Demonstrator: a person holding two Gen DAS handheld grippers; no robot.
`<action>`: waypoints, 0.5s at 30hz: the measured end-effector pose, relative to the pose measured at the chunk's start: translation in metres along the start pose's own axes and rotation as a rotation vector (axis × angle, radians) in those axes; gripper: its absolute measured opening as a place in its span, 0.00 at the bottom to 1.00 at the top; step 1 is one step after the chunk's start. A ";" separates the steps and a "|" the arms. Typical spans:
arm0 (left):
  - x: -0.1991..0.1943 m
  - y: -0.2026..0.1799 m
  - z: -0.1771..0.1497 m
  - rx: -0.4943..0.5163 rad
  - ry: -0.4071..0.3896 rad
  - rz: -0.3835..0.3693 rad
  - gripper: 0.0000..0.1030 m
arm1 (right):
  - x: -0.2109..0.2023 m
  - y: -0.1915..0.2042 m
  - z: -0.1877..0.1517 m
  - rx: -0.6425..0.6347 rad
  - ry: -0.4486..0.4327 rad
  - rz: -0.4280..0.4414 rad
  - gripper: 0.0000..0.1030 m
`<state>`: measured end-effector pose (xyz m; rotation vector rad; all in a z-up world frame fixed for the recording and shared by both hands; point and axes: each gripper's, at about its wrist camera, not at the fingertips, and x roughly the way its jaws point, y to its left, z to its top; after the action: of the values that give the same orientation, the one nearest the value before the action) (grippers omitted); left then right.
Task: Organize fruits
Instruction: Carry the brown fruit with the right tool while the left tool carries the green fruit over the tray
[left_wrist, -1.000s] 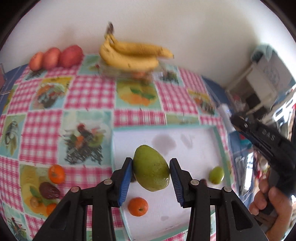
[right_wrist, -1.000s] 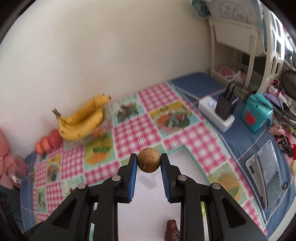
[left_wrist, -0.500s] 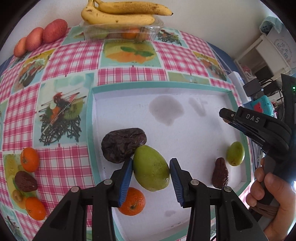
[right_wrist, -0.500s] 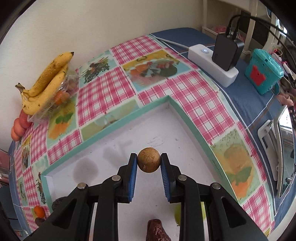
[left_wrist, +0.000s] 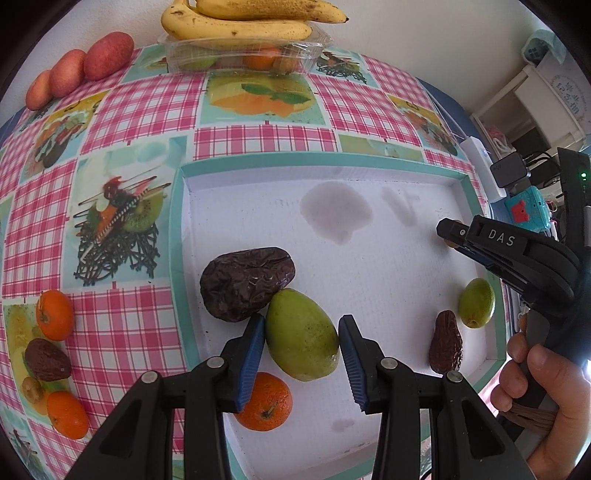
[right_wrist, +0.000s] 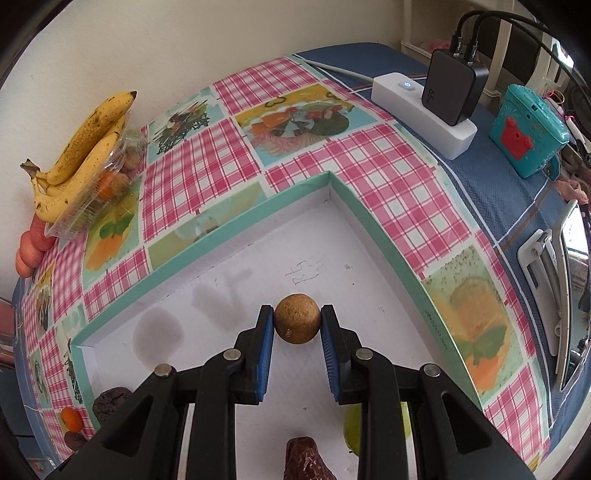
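Observation:
My left gripper is shut on a green mango, held low over the white tray with a teal rim. The mango touches a big dark wrinkled fruit; a tangerine lies just below it. My right gripper is shut on a small round brown fruit, low over the tray near its far right corner. In the left wrist view this gripper comes in from the right, held by a hand. A small green fruit and a dark date-like fruit lie in the tray's right side.
Bananas rest on a clear plastic box of fruit at the wall, with red fruits to the left. Tangerines and a dark fruit lie left of the tray. A power strip and teal box stand at the right.
Both grippers have come down toward the tray with their fruit still held. The mango now sits beside the dark wrinkled fruit; the brown fruit is low near the far right corner.

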<state>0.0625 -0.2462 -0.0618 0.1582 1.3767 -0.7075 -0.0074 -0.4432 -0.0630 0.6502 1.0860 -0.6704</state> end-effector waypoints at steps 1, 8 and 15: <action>0.000 0.000 0.000 0.001 0.000 0.000 0.42 | 0.001 0.000 0.000 0.000 0.002 -0.001 0.26; 0.002 -0.002 0.002 0.002 0.001 0.004 0.42 | 0.004 0.000 0.000 -0.001 0.011 -0.003 0.26; 0.001 -0.001 0.001 0.000 0.003 0.005 0.43 | 0.005 -0.001 0.000 0.000 0.017 -0.006 0.26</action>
<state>0.0630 -0.2479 -0.0623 0.1630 1.3786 -0.7032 -0.0067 -0.4444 -0.0674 0.6539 1.1040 -0.6708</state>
